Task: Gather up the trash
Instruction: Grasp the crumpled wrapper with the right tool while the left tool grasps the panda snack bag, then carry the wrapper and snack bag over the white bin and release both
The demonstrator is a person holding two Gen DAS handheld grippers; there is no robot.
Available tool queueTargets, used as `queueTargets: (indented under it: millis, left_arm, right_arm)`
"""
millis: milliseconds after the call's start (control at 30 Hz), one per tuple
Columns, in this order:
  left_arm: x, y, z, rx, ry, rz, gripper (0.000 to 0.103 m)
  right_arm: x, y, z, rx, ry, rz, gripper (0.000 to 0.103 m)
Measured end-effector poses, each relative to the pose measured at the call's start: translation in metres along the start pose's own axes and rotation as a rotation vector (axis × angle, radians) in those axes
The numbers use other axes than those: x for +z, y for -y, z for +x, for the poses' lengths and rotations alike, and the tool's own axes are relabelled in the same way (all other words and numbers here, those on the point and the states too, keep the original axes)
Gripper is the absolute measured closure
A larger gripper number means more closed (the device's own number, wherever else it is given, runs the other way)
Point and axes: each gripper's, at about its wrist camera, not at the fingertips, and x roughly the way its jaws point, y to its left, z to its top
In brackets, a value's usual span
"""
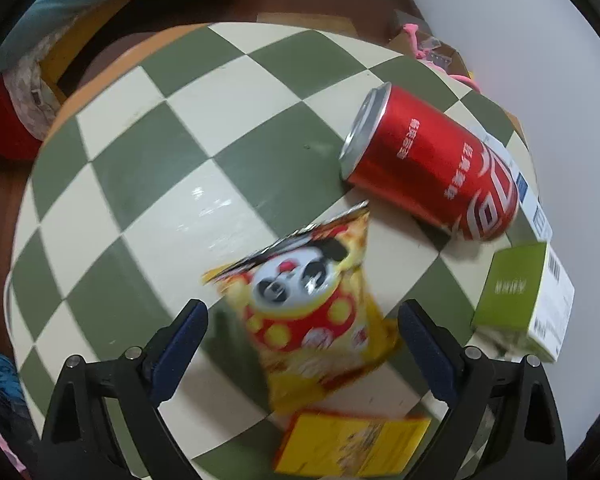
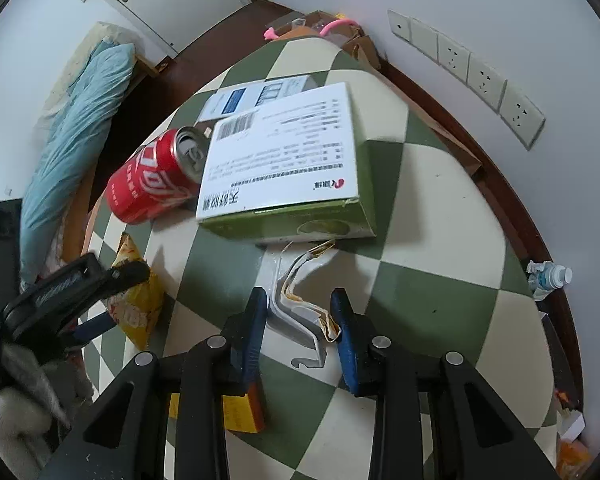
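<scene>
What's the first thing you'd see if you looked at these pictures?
The red cola can lying on its side on the green-and-cream checkered table, close to a green-and-white box. Next, the yellow panda snack bag between the open jaws of the left gripper. The right gripper straddles a torn white wrapper.

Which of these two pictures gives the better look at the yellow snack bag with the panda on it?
The left wrist view: the snack bag lies front-up between the open left hand-held gripper, panda print showing, though blurred. The right wrist view catches only part of it at the left, partly hidden by that gripper.
</scene>
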Motion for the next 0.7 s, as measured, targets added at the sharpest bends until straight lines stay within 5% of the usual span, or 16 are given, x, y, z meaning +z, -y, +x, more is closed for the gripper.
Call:
queueTargets:
  millis: [67,200,433,700]
  left_arm:
    - [0.002,0.004,0.003,0.004,-0.002,0.011,0.047]
    - [-0.003,0.011,-0.006,0.043,0.054,0.078,0.064]
    - [-0.025,0.009,-0.030,0.169,0.176,0.225,0.065]
    - [-0.048,-0.012,-0.090,0.223,0.338,0.271,0.066]
  right_arm:
    - [0.001,0.001,-0.001,-0.006,-0.001,0.001,0.068]
    - [0.002,0.003,-0.002,-0.015,0.001,-0.011,0.068]
    - [-0.004,-0.009,-0.009,-0.021,0.023,-0.050,0.068]
    - [-0.022,-0.039,-0.048,0.001,0.095,-0.125,0.068]
